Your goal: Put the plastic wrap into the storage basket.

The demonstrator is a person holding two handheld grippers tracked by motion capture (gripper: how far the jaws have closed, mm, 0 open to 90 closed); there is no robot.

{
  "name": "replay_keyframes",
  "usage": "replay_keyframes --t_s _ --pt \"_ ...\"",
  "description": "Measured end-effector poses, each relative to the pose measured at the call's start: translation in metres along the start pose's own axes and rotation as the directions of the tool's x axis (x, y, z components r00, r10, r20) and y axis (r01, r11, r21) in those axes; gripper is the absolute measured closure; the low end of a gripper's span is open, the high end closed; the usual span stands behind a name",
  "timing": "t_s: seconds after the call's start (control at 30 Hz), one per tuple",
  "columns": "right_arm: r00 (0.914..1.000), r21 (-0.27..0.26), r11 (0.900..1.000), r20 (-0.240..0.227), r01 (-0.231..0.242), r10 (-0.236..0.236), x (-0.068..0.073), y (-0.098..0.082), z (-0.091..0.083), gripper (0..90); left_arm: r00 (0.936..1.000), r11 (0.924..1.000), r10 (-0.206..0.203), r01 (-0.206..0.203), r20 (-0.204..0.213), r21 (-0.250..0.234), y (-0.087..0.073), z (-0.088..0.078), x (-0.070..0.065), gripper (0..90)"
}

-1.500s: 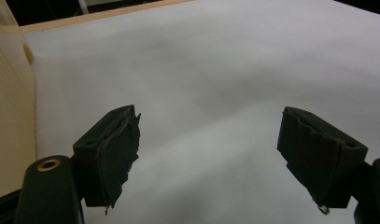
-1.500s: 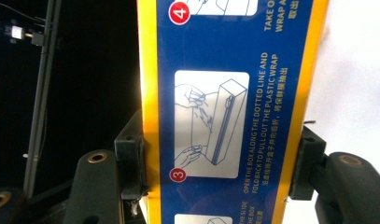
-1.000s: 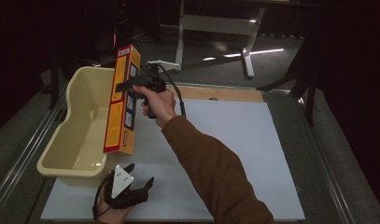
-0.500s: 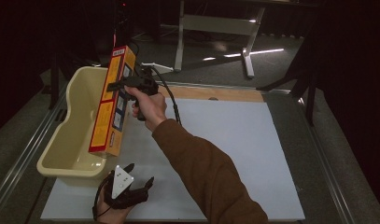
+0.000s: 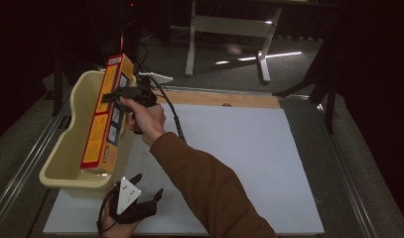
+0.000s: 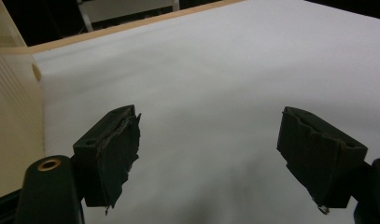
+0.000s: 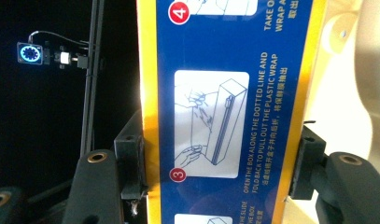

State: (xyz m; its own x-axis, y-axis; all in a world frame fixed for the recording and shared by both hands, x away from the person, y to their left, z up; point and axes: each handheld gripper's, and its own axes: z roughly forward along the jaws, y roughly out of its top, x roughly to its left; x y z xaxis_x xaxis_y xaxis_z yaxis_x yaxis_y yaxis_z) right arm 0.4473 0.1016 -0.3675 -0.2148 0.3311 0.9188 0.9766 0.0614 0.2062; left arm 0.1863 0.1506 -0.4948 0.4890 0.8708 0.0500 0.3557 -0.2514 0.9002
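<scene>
Tub [image 5: 65, 148], cream plastic, farthest left on the counter [image 5: 249, 163], just left of the left tongs [image 5: 140, 198] and directly under the right ones. Left tongs resting low near the counter's near edge, released, jaws wide apart over bare white surface in the left gripper view [image 6: 208, 154], grasping nothing. Long yellow-and-blue plastic-wrap box [image 5: 107, 114] standing on end, tilted, lower end down inside the tub, upper end well above the rim. Right tongs [image 5: 110, 95] clenched across the box's narrow width high on its length, both pads pressed to the yellow edges in the right gripper view [image 7: 220, 163].

Likely trouble from here: grip high, weight hanging below, so a possible pivot or slide between the pads on the smooth card. Too hard a squeeze and a dented, hollow carton. A hasty release while so tilted, and probably a topple over the rim onto the counter. A snagged lower corner, and perhaps a shoved or tipped tub.
</scene>
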Motion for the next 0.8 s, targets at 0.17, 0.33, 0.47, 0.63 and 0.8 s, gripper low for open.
replay_keyframes --t_s 0.17,0.33,0.47,0.63,0.8 --pt "1.0 -0.008 1.0 0.003 -0.007 0.007 -0.001 -0.001 0.008 38.8 1.0 1.0 0.003 -0.003 0.002 -0.004 0.0 -0.001 0.0 20.6" --pt "0.9998 0.009 1.0 0.02 -0.007 0.007 -0.004 -0.005 0.017 38.8 1.0 0.9999 -0.001 0.001 0.003 -0.015 0.001 -0.001 0.0 20.6" --pt "0.9994 0.017 1.0 0.034 -0.005 0.005 -0.006 -0.008 0.023 38.7 1.0 0.9999 0.001 -0.001 0.005 -0.014 0.001 0.0 0.0 20.6" --pt "0.9993 0.02 1.0 0.032 -0.017 0.017 -0.011 -0.01 0.029 38.6 1.0 0.9999 0.003 -0.003 0.004 -0.013 0.001 -0.001 0.0 20.7" --pt "0.9979 0.019 0.999 0.044 -0.048 0.047 -0.018 -0.009 0.033 38.5 1.0 0.9999 -0.001 0.001 -0.001 -0.011 0.0 -0.002 0.0 20.7"
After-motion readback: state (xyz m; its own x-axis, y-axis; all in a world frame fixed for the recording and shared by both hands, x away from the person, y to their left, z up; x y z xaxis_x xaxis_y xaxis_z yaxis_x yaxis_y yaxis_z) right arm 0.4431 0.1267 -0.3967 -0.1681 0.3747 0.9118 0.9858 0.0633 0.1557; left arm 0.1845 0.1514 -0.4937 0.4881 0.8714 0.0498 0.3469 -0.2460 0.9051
